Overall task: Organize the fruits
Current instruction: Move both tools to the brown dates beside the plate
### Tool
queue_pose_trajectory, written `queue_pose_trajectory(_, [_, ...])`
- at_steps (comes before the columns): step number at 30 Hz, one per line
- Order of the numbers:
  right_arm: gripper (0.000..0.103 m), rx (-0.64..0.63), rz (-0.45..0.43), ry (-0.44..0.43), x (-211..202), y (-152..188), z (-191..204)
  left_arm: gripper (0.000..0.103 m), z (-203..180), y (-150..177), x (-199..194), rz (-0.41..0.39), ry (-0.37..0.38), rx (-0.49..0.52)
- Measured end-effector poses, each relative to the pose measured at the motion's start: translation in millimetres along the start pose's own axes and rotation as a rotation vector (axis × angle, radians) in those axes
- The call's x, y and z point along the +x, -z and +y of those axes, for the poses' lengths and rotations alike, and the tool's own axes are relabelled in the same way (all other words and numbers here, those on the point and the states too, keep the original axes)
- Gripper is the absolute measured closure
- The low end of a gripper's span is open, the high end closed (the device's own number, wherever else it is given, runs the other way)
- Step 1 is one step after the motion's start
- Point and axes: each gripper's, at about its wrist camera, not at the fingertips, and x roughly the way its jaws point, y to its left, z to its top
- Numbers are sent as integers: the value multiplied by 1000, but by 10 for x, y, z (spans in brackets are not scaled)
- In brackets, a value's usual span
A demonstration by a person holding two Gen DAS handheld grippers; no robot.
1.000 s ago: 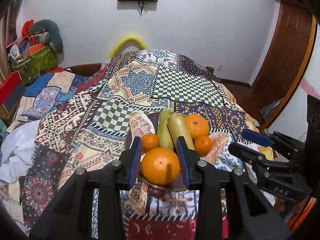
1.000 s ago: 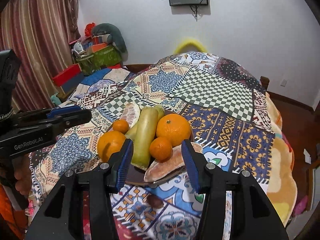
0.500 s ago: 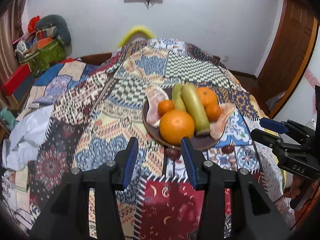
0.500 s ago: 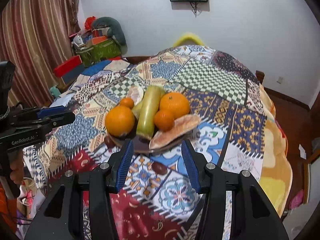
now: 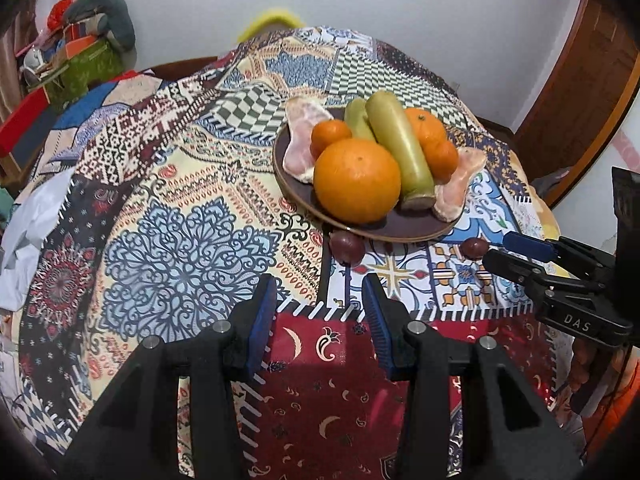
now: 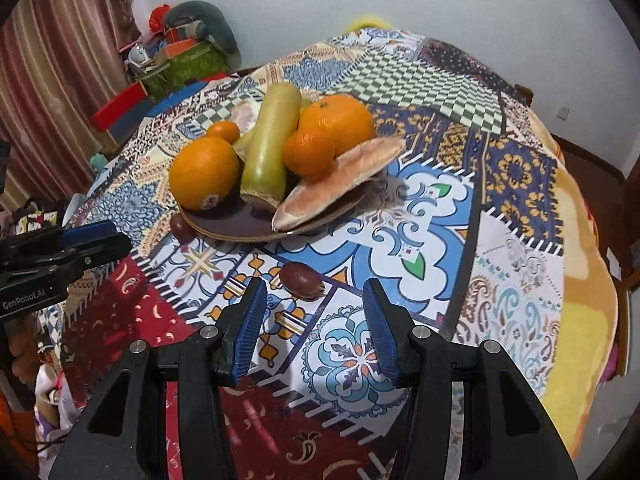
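Both the left gripper (image 5: pixel 320 308) and the right gripper (image 6: pixel 314 312) are black, silver-screwed, with ribbed blue pads (image 5: pixel 262 320); white lettering marks their sides.

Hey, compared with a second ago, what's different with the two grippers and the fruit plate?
Both grippers pulled back from the plate toward the table's near edge. The left gripper, which had the big orange between its jaws, now has nothing between them; its jaws stand a little wider. The right gripper kept its opening, empty. The fruit pile and the two dark fruits on the cloth stayed put.
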Motion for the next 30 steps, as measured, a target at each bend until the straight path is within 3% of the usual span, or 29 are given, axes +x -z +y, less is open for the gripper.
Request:
queue_pose_trajectory(10, [83,-57,6,-2,117,-14,101,59,-105,-2,253,39,14,33])
queue_pose_trajectory(15, [83,-57,-3,-11,99,-21,98,60,-178,-71,329,35,21,55])
queue_pose_trajectory(19, [83,-40,-16,-20,54,-42,48,68,-207,-134,405,37,25,59])
queue_pose_trajectory(22, [83,-38,-28,-23,12,-63,32,80,-203,-170,455,36,25,52])
queue_pose_trajectory(30, [83,-40,-47,-35,-50,-131,44,81,-165,-143,360,15,49,31])
